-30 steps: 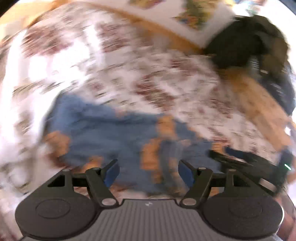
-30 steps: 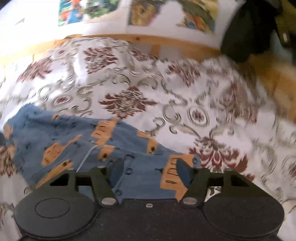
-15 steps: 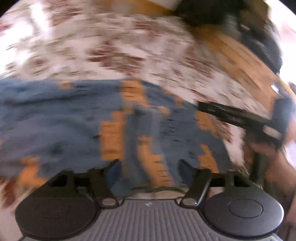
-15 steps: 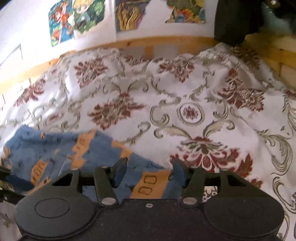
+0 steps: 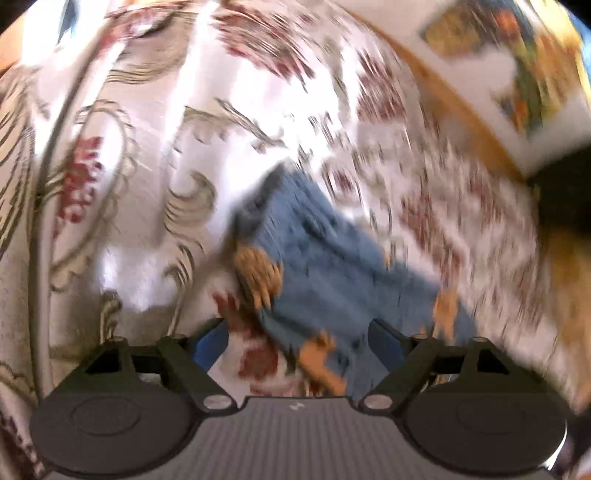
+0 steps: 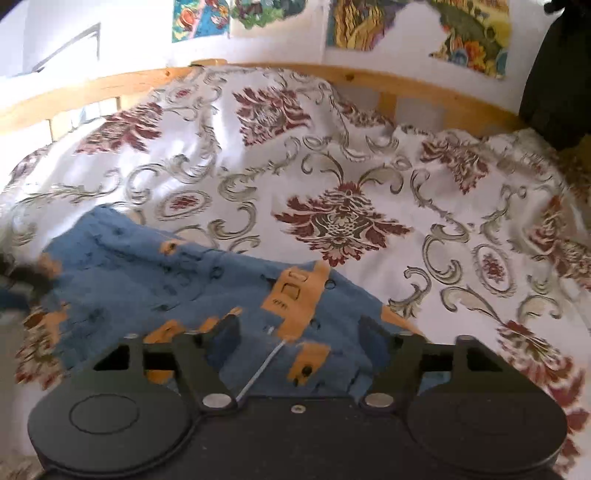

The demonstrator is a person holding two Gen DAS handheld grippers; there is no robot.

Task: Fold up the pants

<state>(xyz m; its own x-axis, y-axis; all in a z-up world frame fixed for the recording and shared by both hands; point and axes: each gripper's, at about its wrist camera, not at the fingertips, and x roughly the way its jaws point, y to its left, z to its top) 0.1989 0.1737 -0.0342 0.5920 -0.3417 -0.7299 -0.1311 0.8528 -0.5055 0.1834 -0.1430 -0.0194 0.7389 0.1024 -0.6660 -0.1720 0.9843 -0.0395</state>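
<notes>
Small blue pants (image 6: 155, 280) with orange vehicle prints lie crumpled on a white bedspread (image 6: 332, 177) patterned in dark red and grey. In the right wrist view they spread from the left edge to just under my right gripper (image 6: 299, 341), which is open above the cloth with a white drawstring (image 6: 258, 369) between its fingers. The left wrist view is blurred by motion. There the pants (image 5: 332, 273) run diagonally from the centre toward the lower right, and my left gripper (image 5: 297, 343) is open over their near end, holding nothing.
A wooden bed rail (image 6: 110, 81) runs along the far side, with colourful posters (image 6: 417, 26) on the white wall behind. A dark garment (image 6: 554, 74) hangs at the far right. The bedspread (image 5: 129, 147) is wrinkled to the left of the pants.
The left gripper has swung sharply, so the pants now run diagonally instead of filling the view. The right gripper has moved back over the pants. Both stay open.
</notes>
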